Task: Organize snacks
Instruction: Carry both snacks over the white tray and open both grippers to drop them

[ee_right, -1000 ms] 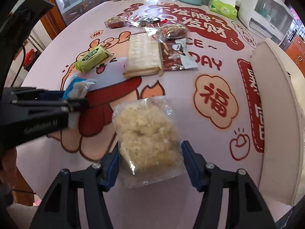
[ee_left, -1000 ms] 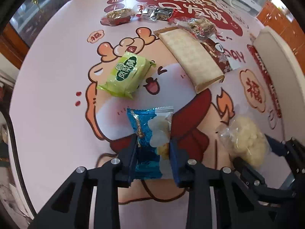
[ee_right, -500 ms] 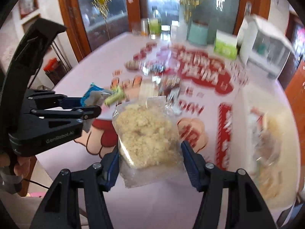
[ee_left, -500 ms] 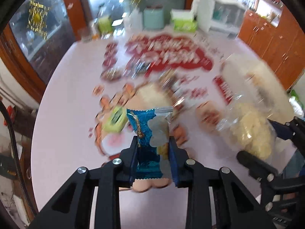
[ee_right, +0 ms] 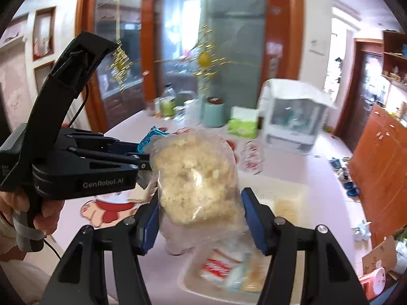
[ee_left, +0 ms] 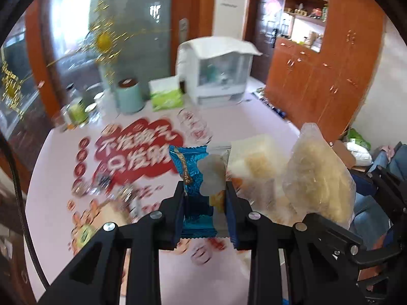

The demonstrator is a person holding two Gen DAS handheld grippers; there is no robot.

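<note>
My left gripper (ee_left: 204, 200) is shut on a blue snack packet (ee_left: 197, 178) and holds it up above the pink table (ee_left: 63, 178). My right gripper (ee_right: 199, 211) is shut on a clear bag of pale crumbly snack (ee_right: 195, 180), also lifted. That bag also shows in the left wrist view (ee_left: 318, 178), to the right of the blue packet. A white tray (ee_right: 287, 185) with several snacks in it lies below and beyond the right gripper. The left gripper (ee_right: 142, 162) shows at the left of the right wrist view, its blue packet (ee_right: 150, 137) poking out.
At the table's far edge stand a white appliance (ee_left: 221, 76), a green tissue pack (ee_left: 166, 99), a mint canister (ee_left: 128, 96) and jars. Blurred snack packets lie on the table at lower left (ee_left: 101, 185). Wooden cabinets (ee_left: 330, 76) stand on the right.
Both grippers have lifted their snacks off the table and swung right toward the white tray. The views now tilt up and show the room.
</note>
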